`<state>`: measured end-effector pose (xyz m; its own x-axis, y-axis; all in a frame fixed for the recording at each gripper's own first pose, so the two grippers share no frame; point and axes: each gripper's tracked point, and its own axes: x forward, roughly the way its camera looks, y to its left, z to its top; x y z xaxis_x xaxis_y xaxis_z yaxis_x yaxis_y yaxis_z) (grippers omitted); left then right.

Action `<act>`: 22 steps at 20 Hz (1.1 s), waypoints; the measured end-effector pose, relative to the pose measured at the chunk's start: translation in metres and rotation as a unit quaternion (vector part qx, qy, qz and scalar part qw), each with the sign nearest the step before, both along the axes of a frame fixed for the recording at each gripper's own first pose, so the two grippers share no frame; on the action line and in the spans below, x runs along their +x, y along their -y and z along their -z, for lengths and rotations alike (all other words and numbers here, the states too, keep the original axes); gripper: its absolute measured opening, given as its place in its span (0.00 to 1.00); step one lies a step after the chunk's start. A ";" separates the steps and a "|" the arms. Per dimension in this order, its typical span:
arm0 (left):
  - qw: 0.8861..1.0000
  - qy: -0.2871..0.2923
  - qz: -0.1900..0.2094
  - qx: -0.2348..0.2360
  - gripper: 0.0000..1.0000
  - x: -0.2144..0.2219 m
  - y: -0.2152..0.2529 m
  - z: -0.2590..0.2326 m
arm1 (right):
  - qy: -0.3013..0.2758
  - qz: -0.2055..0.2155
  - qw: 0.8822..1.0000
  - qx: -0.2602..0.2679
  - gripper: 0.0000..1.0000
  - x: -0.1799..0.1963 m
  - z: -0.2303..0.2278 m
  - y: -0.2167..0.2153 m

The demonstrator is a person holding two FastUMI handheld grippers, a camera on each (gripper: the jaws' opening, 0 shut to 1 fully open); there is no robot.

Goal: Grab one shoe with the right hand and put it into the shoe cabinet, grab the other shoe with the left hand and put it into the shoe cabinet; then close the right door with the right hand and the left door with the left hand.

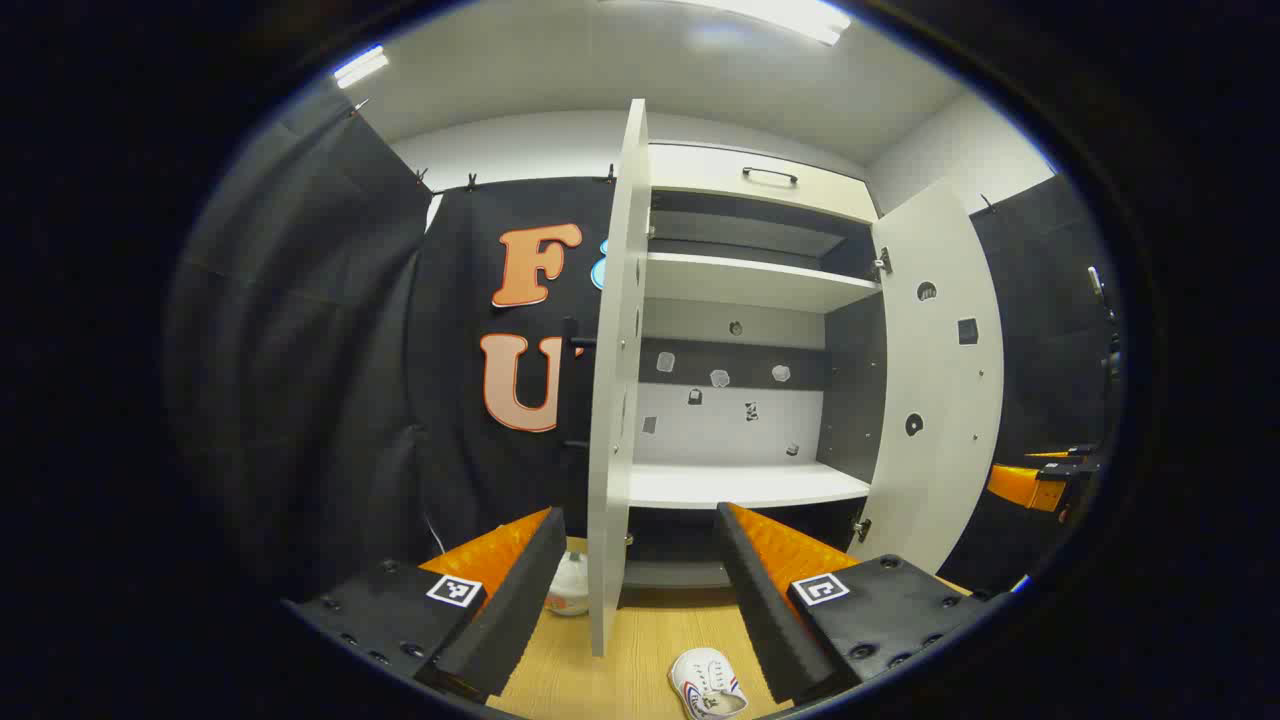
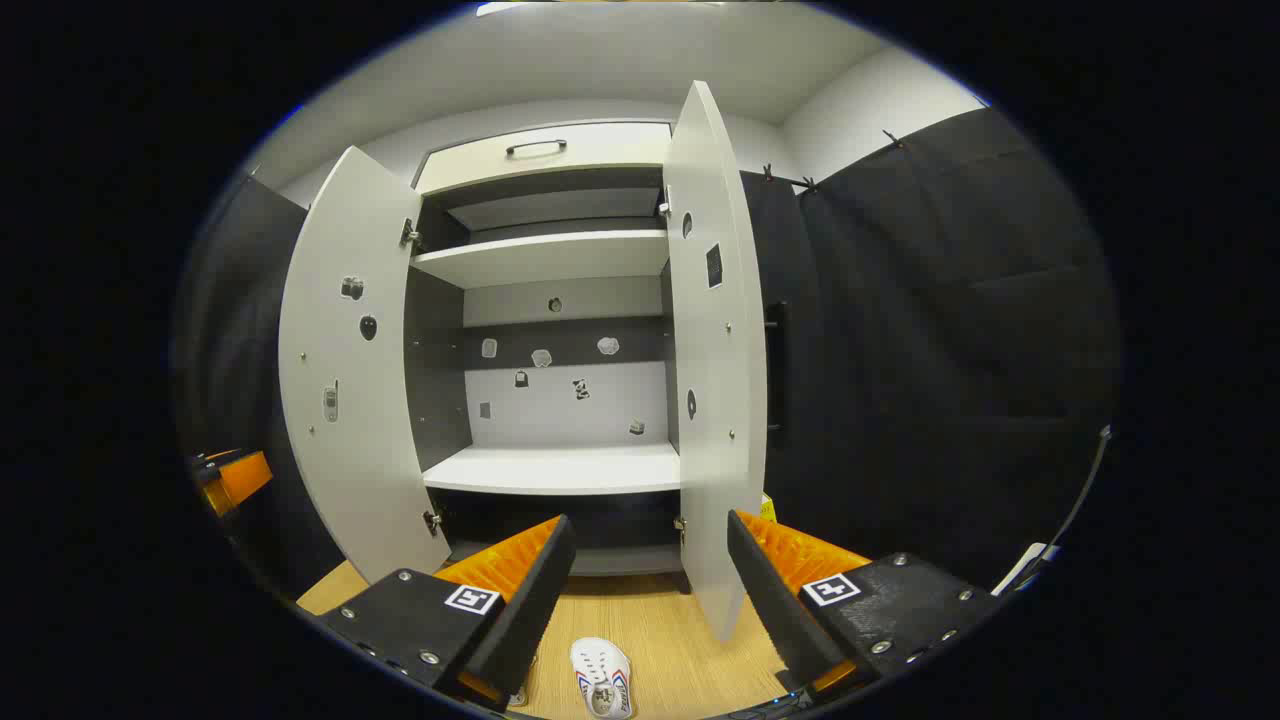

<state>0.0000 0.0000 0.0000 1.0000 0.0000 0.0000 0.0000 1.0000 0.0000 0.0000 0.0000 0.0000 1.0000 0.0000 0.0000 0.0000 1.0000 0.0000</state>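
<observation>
Left gripper view: your left gripper [image 1: 640,560] hangs with fingers spread apart, nothing between them. Ahead stands the shoe cabinet [image 1: 745,485], both doors swung open; the left door [image 1: 615,380] shows edge-on just past your fingers, the right door [image 1: 935,380] angled away. One shoe [image 1: 708,683] lies on the wooden floor [image 1: 620,670] near your right finger, a second shoe [image 1: 570,588] left of the left door's foot. The other gripper [image 1: 1040,480] shows far right.

Right gripper view: your right gripper [image 2: 650,560] is likewise spread, empty. A shoe [image 2: 602,677] lies on the floor between its fingers, in front of the open cabinet
</observation>
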 end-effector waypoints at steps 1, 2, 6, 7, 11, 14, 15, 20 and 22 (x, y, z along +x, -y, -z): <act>1.000 -0.001 0.004 0.001 0.96 0.000 0.002 0.001 | 0.000 0.001 1.000 -0.001 0.94 0.000 0.000 0.001; 1.000 -0.002 0.008 0.002 0.96 0.001 0.004 0.002 | 0.001 0.002 1.000 -0.002 0.94 0.001 -0.001 0.002; 1.000 -0.014 0.022 -0.008 0.96 0.005 0.013 0.009 | 0.002 0.000 1.000 -0.002 0.94 0.000 -0.002 0.004; 1.000 -0.016 0.024 -0.008 0.96 0.005 0.014 0.010 | 0.002 0.001 1.000 -0.004 0.94 -0.001 -0.002 0.004; 0.999 -0.021 0.024 -0.010 0.97 0.003 0.014 0.014 | 0.000 -0.002 1.000 -0.008 0.94 -0.002 0.002 0.002; 0.999 -0.026 0.021 -0.013 0.94 0.002 0.012 0.017 | -0.006 -0.005 1.000 -0.008 0.94 -0.002 0.007 -0.002; 0.999 -0.028 0.020 -0.015 0.97 0.002 0.011 0.018 | -0.007 -0.006 1.000 -0.008 0.94 -0.003 0.008 -0.002; 0.999 -0.028 0.012 -0.016 0.97 0.001 0.006 0.019 | -0.010 -0.005 1.000 -0.010 0.94 -0.002 0.011 -0.003; 0.999 -0.027 0.008 -0.017 0.97 0.001 0.004 0.019 | -0.012 -0.005 1.000 -0.011 0.94 -0.001 0.012 -0.004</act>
<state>0.0009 -0.0035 -0.0194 0.9985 -0.0162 -0.0532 0.0144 0.9993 -0.0344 -0.0015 0.0038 -0.0124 0.9997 0.0100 -0.0233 -0.0105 0.9997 -0.0209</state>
